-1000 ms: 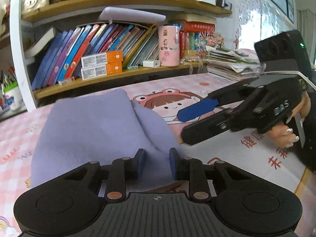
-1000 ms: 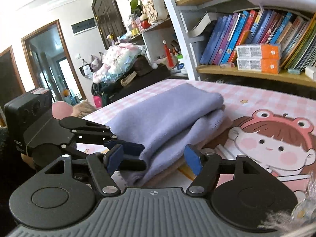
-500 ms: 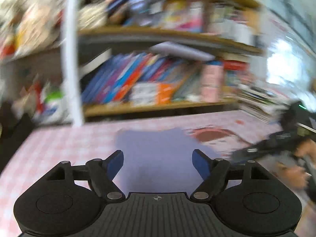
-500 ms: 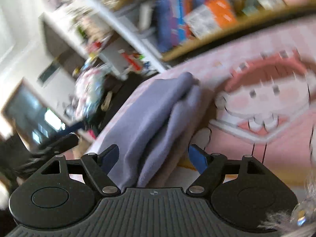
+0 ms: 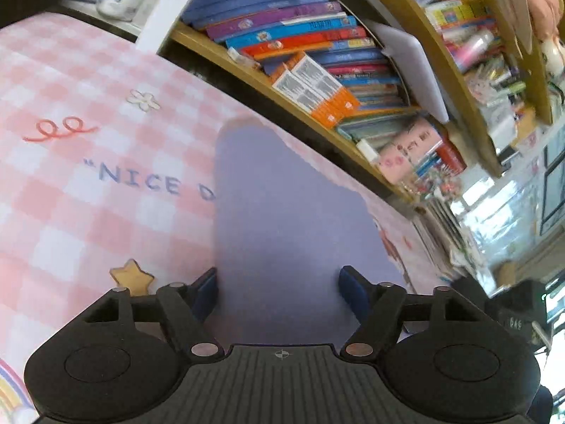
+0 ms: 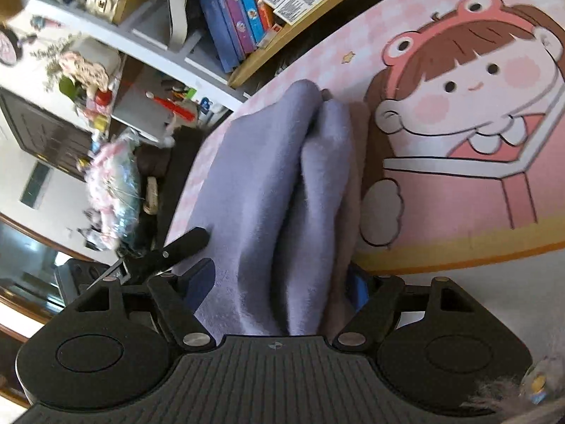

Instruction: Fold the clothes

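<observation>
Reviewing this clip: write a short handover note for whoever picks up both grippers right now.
Left gripper: jaws wide, closing, straddling the folded purple garment, pads not pressing it.
Right gripper: jaws open around the same stack's thick folded edge, a pinkish layer beneath.
The stack lies on the pink checked table cover near the bookshelf.
Done: garment looks folded.
Left: probably grip and move or tidy it.

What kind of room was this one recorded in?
Probably a home study or child's room: crowded bookshelves, a pink checked cartoon table cover, and a folded lilac garment lying on it.
</observation>
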